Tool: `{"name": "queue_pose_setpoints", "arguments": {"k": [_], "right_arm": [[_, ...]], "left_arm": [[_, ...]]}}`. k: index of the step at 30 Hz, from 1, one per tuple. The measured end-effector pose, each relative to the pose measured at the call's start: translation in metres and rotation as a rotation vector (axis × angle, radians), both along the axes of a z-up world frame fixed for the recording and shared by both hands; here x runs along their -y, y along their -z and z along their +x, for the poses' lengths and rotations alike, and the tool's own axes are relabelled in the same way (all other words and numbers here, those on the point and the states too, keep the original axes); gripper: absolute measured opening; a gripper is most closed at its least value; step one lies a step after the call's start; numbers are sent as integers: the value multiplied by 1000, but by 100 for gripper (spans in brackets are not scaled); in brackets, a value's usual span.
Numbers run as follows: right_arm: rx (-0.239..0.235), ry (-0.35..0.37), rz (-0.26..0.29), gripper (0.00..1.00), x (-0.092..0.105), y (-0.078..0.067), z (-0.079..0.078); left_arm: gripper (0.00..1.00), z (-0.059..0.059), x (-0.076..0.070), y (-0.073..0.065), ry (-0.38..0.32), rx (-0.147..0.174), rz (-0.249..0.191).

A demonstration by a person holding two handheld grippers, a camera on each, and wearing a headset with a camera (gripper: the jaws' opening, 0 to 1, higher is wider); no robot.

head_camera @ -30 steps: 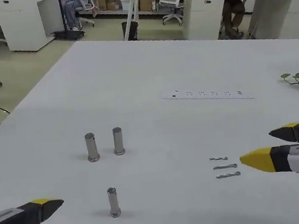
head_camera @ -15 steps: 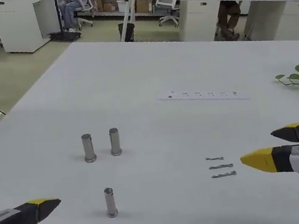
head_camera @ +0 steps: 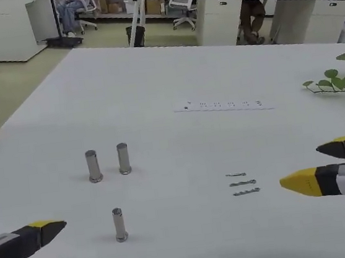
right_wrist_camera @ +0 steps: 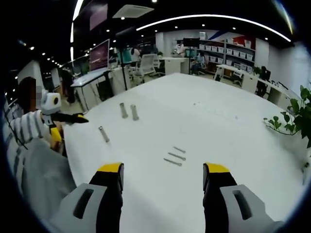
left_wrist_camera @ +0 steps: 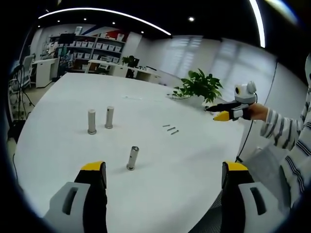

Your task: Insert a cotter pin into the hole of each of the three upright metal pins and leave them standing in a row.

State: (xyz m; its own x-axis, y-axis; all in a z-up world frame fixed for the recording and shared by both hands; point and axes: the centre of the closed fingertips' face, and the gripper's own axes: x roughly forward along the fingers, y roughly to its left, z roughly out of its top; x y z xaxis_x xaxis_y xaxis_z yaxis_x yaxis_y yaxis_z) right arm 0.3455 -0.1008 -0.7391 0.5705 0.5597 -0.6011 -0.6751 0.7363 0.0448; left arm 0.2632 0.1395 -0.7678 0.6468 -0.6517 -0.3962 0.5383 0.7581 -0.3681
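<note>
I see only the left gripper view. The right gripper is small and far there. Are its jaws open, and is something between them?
Observer: They are open. In the right gripper view the right gripper has its jaws apart with nothing between them. The three cotter pins lie on the table ahead of it.
Operator: In my view the nearest metal pin seems to lean. Is it really tilted?
Observer: No. In the head view the nearest metal pin stands upright, as do the two other metal pins behind it.
</note>
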Motion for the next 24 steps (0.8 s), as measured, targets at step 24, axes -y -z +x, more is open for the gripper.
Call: {"name": "queue_pose_setpoints", "arguments": {"k": [24], "right_arm": [[64, -76, -54, 67, -7, -35, 3]], "left_arm": [[99, -6, 5, -11, -13, 38, -17]]}}
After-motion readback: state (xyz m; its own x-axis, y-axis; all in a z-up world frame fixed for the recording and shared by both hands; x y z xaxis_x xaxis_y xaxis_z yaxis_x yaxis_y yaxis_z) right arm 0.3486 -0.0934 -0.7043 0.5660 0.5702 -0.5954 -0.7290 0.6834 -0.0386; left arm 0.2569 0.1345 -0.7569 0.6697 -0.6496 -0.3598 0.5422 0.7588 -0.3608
